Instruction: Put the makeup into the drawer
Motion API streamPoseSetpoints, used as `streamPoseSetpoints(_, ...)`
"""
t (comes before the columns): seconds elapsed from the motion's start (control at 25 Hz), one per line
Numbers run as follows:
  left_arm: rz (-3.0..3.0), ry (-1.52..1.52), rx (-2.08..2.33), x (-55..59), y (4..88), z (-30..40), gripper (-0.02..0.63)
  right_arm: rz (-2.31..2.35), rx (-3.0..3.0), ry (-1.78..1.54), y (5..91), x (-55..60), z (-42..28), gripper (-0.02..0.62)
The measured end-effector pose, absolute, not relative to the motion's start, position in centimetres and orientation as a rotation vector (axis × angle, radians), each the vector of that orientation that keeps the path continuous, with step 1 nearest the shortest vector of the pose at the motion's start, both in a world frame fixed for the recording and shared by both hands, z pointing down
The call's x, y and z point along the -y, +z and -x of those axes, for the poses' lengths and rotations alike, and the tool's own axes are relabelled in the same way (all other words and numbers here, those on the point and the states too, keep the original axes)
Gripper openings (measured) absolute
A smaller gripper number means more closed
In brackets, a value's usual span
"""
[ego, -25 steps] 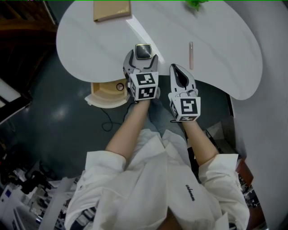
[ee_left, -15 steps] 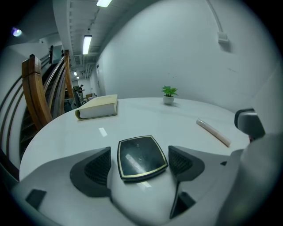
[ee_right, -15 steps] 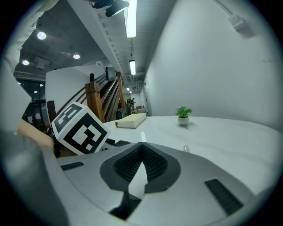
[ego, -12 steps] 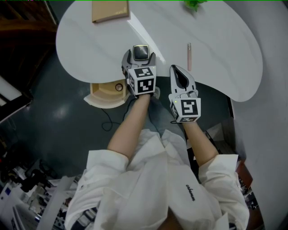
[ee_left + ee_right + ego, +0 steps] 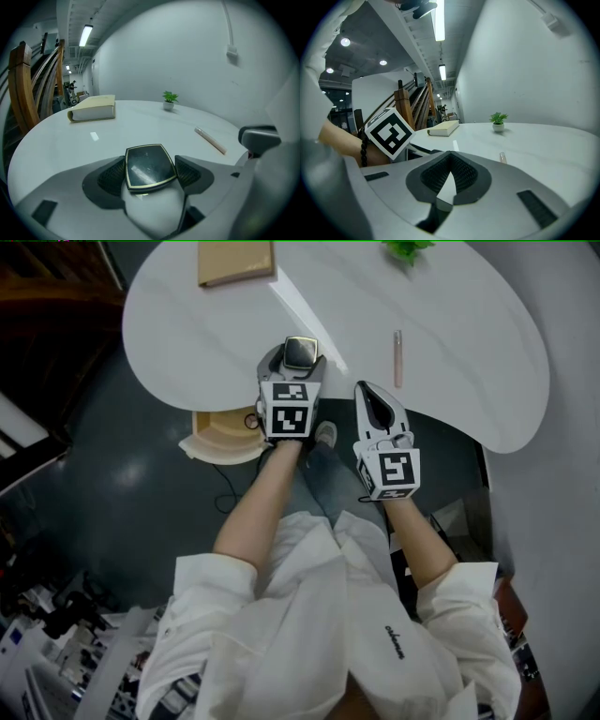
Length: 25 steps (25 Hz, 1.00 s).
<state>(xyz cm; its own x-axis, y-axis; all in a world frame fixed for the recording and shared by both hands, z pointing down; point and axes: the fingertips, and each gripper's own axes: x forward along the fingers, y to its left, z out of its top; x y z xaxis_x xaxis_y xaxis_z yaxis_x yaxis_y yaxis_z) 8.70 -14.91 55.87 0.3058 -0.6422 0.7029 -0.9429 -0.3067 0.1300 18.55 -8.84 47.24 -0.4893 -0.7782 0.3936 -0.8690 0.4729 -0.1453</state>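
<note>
A black compact with a gold rim (image 5: 299,350) (image 5: 149,165) lies near the front edge of the white table (image 5: 450,324). My left gripper (image 5: 297,360) (image 5: 151,174) has it between its ribbed pads. The jaws have just been closing, and both pads touch its sides. A slim pink makeup tube (image 5: 397,345) (image 5: 210,140) (image 5: 502,157) lies farther right on the tabletop. Below the table edge to the left, a wooden drawer (image 5: 223,435) stands pulled out, with a small round item (image 5: 251,420) inside. My right gripper (image 5: 373,392) (image 5: 449,161) hovers at the table edge, shut and holding nothing.
A closed tan book (image 5: 234,262) (image 5: 93,108) (image 5: 444,128) lies at the table's far side, and a small potted plant (image 5: 405,249) (image 5: 169,99) (image 5: 498,121) stands farther right. Dark floor with a cable surrounds the drawer. Wooden chair backs (image 5: 28,89) stand to the left.
The left gripper has tipped a little, so its marker cube now faces the head camera more squarely. The compact stays between its jaws. The right gripper has kept still.
</note>
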Motion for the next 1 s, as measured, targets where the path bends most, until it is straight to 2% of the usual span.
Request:
streamPoseSetpoints(0.52,-2.316,0.635,1.093,7.7,51.7,-4.6,0.347,-1.227,2.491,0.495,47.9,3.0,-11.0,0.017)
streamPoseSetpoints(0.84,-2.459,0.698,0.812,1.5,51.7,2.0,0.347,-1.086,2.509,0.478,49.9,-0.5,-3.2,0.017)
streamPoseSetpoints(1.0,-2.515,0.827,0.665,-1.8,53.6,4.7,0.347,-0.996,2.493,0.469,52.1,-1.9,-0.2,0.017)
